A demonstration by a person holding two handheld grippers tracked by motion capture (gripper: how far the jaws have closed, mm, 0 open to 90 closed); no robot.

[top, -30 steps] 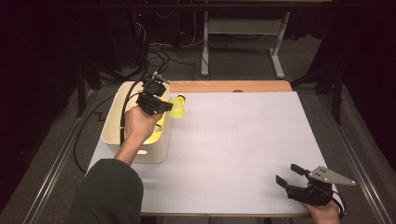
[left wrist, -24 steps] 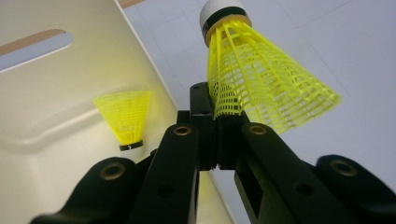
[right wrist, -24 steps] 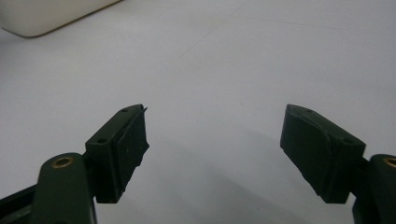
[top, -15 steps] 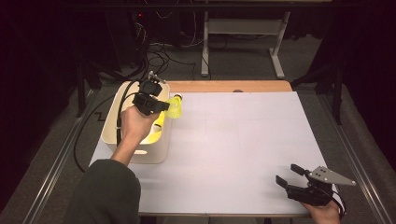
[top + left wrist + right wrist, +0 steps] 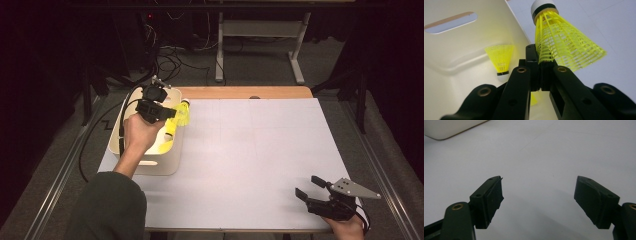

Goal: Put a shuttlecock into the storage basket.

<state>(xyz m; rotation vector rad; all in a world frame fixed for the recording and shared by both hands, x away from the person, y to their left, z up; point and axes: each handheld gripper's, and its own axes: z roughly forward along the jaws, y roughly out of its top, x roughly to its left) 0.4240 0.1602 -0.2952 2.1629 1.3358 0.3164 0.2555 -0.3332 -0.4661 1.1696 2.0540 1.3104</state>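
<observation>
**Yellow shuttlecock pinched over the bin's rim**

The left gripper (image 5: 167, 114) is clamped on the skirt edge of a yellow shuttlecock (image 5: 181, 116), its jaws drawn nearly together with only the thin plastic mesh between them. In the left gripper view the shuttlecock (image 5: 560, 41) points its white cork tip with a black band up and away, the flared skirt spreading toward the right. It hangs above the right-hand wall of a cream bin (image 5: 167, 162) that stands at the left edge of the counter (image 5: 260, 160). A second yellow shuttlecock (image 5: 500, 60) lies inside the bin, cork toward the camera, below a slot handle (image 5: 450, 22) in the far wall.

The right gripper (image 5: 311, 191) sits low at the counter's near right corner, jaws spread wide with nothing between them, over the bare white surface.
</observation>
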